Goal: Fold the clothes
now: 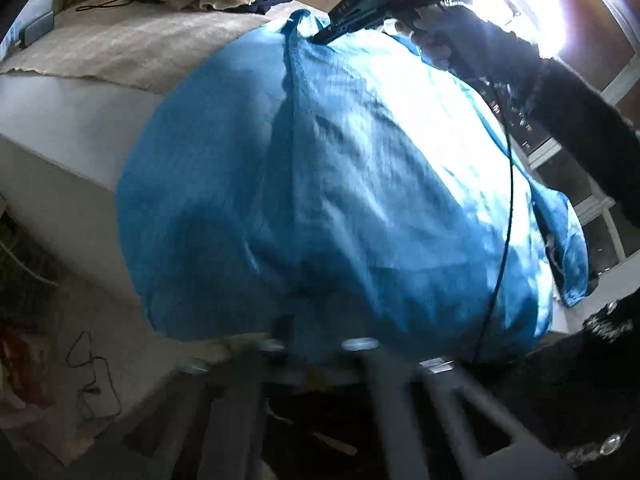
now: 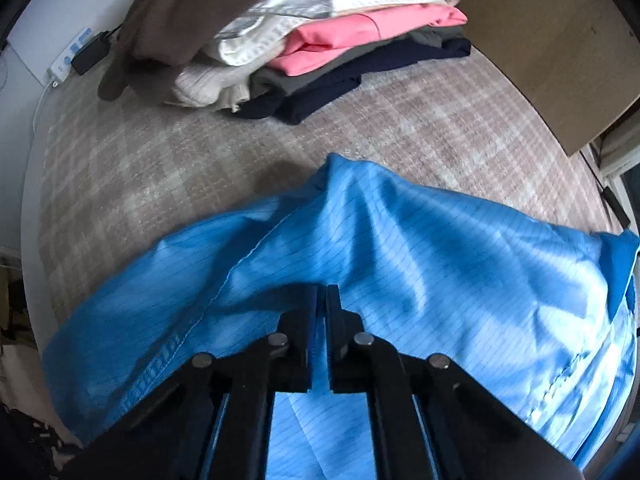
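Observation:
A light blue garment (image 1: 340,184) with thin dark stripes is held up above the bed and fills the left wrist view. It also shows in the right wrist view (image 2: 420,248), draped over the plaid bed cover. My right gripper (image 2: 322,292) is shut on a fold of the blue garment; in the left wrist view it (image 1: 320,38) pinches the garment's top edge. My left gripper (image 1: 316,344) is blurred at the bottom of its view, under the garment's lower edge; its jaws cannot be made out.
A stack of folded clothes (image 2: 320,44) in white, pink, grey and navy lies at the far side of the bed, with a brown garment (image 2: 168,28) beside it. The plaid bed cover (image 2: 160,160) lies between. A bright window (image 1: 532,12) is behind my right hand.

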### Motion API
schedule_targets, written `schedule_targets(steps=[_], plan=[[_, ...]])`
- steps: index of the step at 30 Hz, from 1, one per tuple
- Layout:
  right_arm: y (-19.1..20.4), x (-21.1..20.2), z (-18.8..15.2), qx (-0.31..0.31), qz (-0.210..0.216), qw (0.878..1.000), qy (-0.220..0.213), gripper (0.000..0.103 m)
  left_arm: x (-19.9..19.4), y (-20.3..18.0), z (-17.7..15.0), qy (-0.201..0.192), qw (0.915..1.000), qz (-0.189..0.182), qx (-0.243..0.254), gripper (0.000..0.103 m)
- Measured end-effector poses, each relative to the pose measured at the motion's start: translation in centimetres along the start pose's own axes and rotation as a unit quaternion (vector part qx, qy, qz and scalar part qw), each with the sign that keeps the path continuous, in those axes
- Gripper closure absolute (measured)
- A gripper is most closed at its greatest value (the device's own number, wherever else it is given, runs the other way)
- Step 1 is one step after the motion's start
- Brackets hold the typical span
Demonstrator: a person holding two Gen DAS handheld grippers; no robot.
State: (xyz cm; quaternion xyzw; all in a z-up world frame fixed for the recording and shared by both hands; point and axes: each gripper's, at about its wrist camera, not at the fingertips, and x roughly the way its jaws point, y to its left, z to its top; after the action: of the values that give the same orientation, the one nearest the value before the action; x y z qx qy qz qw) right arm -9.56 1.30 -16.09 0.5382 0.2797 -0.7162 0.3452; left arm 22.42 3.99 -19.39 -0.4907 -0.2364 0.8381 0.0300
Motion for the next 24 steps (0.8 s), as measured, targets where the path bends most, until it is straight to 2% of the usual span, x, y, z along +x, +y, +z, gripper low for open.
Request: schedule_targets(steps=[3,5,7,10,12,14,17,19,21,24], plan=[[-0.2,-0.4,-0.4,0.012,0.012,1.0,-0.006,0.102,-1.4,1.1,-0.2,-0.018,0.9994,-0.015,-0.025,0.103],[-1.0,-0.9,-0.1,0.033,0.03,0.999,-0.012,0.102,-3.1,1.8,-0.1,-0.041,0.9986,-0.006,-0.035,0.103],[-1.8,-1.8,0.2,0.052,0.033,0.998,-0.029,0.102,-4.6,2.2,0.3,-0.059,0.9978,0.01,-0.029,0.103],[-2.4,-2.2,0.8,0.072,0.052,0.995,-0.037,0.102,-5.6,4.0,1.2,-0.066,0.9957,0.055,-0.034,0.103],[-1.8,-1.7,1.2,0.068,0.042,0.996,-0.039,0.102,-5.4,5.0,1.5,-0.067,0.9933,0.084,-0.042,0.103],[-0.9,-1.2,1.3,0.047,0.033,0.997,-0.045,0.102,-4.2,6.1,1.4,-0.055,0.9923,0.098,-0.052,0.103],[-0.2,-0.2,1.3,0.026,0.011,0.999,-0.043,0.102,-3.1,6.8,1.3,-0.042,0.9907,0.107,-0.073,0.103],[-1.4,-0.4,1.0,0.033,0.016,0.998,-0.053,0.102,-2.9,6.7,1.4,-0.045,0.9897,0.108,-0.082,0.103],[-2.4,-0.7,1.1,0.043,0.019,0.997,-0.057,0.102,-3.2,6.1,1.6,-0.056,0.9902,0.097,-0.084,0.095],[-3.6,-2.8,1.0,0.058,0.07,0.995,-0.041,0.098,-3.8,4.6,1.9,-0.069,0.9914,0.086,-0.071,0.088]])
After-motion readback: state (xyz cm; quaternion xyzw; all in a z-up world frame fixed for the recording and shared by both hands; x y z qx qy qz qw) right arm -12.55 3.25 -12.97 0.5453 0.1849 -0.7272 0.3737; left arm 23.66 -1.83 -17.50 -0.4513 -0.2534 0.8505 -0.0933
